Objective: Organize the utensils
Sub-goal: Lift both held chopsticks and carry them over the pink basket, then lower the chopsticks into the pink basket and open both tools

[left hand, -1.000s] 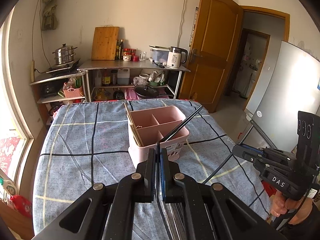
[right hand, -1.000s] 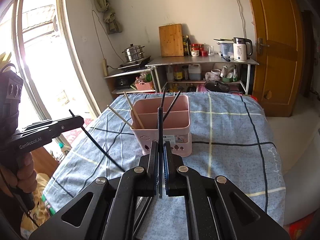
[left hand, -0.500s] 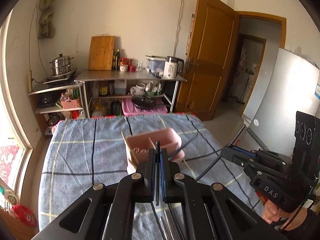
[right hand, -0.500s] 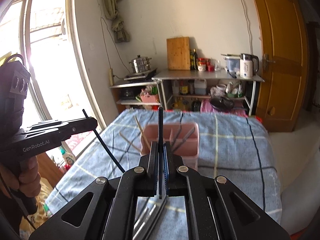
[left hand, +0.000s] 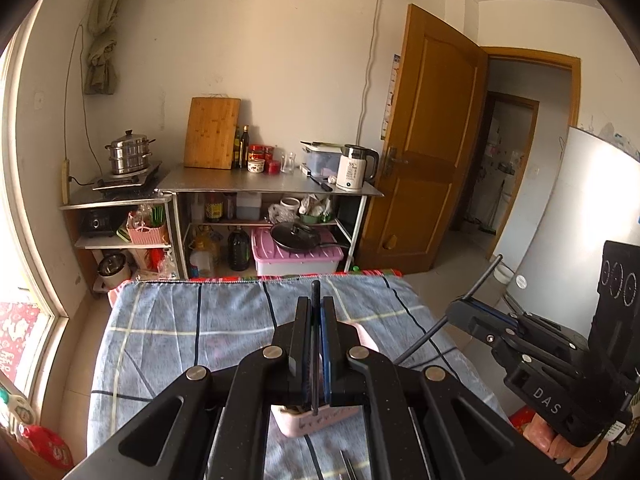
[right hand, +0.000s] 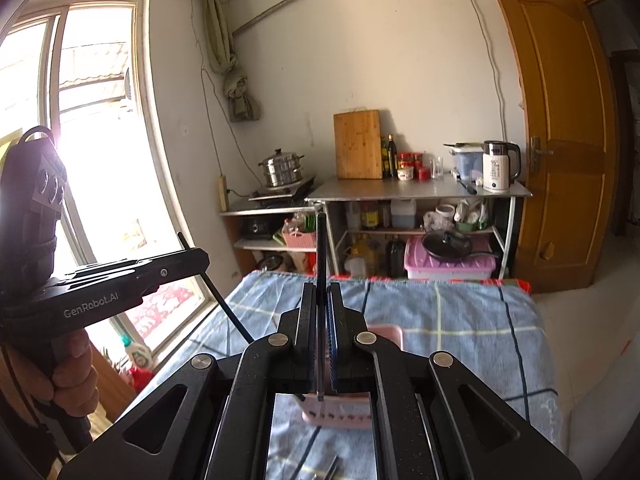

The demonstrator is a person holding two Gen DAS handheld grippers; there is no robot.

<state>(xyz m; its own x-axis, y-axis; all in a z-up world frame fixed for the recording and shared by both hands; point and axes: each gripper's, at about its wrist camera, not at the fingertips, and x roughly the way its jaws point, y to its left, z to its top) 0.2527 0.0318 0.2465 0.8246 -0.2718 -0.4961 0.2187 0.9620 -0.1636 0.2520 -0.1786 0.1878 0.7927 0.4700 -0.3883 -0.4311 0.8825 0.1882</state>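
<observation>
My left gripper (left hand: 316,314) is shut on a black chopstick (left hand: 315,292) that stands upright between its pads. My right gripper (right hand: 321,300) is shut on another black chopstick (right hand: 320,248), also upright. The pink utensil caddy (left hand: 320,422) stands on the blue checked tablecloth (left hand: 180,328), mostly hidden behind the left gripper's frame; in the right wrist view the caddy (right hand: 340,410) shows under the fingers. Each gripper also shows in the other view: the right gripper (left hand: 460,312) at right with its chopstick, the left gripper (right hand: 196,258) at left. Metal utensils (left hand: 348,466) lie near the table's front edge.
Beyond the table stands a steel shelf (left hand: 272,186) with a kettle (left hand: 354,168), cutting board, jars and a steamer pot (left hand: 128,154). A wooden door (left hand: 432,152) is open at right, a white fridge (left hand: 576,216) further right, a window (right hand: 88,140) at left.
Both grippers have risen and tilted up with their chopsticks; the caddy has dropped from the middle of each view to beneath the fingers, and the chopsticks now stand upright.
</observation>
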